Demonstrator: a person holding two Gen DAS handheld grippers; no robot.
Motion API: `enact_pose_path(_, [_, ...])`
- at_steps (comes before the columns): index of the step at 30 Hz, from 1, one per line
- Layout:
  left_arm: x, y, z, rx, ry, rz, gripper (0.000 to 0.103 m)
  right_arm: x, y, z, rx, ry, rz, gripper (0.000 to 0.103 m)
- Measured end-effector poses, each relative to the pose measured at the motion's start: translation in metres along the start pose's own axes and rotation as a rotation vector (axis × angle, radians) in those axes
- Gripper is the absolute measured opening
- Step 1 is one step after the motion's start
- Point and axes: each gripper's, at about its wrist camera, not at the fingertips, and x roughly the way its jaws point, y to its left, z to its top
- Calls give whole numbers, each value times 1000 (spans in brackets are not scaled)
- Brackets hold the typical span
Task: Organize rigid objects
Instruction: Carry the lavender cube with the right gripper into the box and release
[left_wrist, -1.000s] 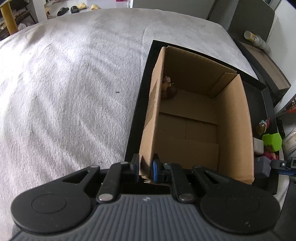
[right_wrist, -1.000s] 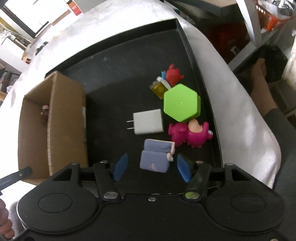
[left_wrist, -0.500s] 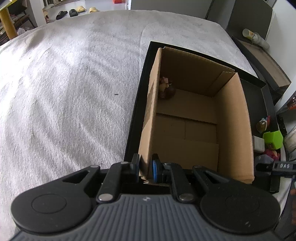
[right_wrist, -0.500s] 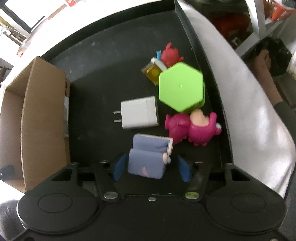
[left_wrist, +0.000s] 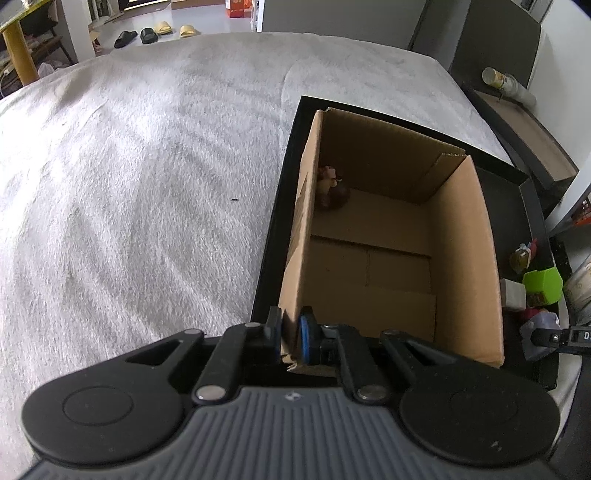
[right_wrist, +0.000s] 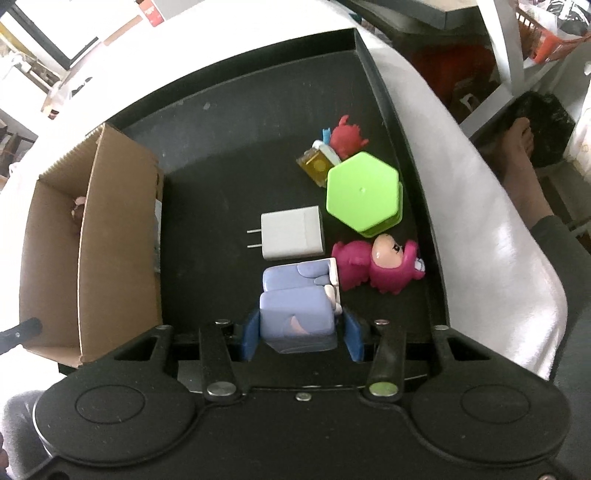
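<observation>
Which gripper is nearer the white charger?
Right. The right gripper straddles the purple toy beside the white charger; the left gripper clamps the cardboard box wall.

"Anything legible out there?"

"Hardly. From my left wrist view, white lettering starts with a 'D' on the black finger (left_wrist: 554, 336) of my right gripper (right_wrist: 299, 338); the frame edge cuts off the rest."

"The white sticker (right_wrist: 158, 229) on the cardboard box (right_wrist: 118, 236)?"

"Seen edge-on, so I can't read it."

"And the background?"

"The print on the orange carton (left_wrist: 240, 4) is too small to make out."
</observation>
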Motion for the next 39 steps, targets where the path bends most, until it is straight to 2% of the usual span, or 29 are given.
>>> enact_pose_path(12, [-2,-6,-2,11,-23,13,9,-24,11,6,-11,-52,21,45])
enact_pose_path(20, [-1,-3,-3,0,-25,-4,9,-47,26,16,-30,-102,47,45])
enact_pose_path(39, [-1,1,-2,-7,-27,-38,9,-77,100,39,-149,-177,111,45])
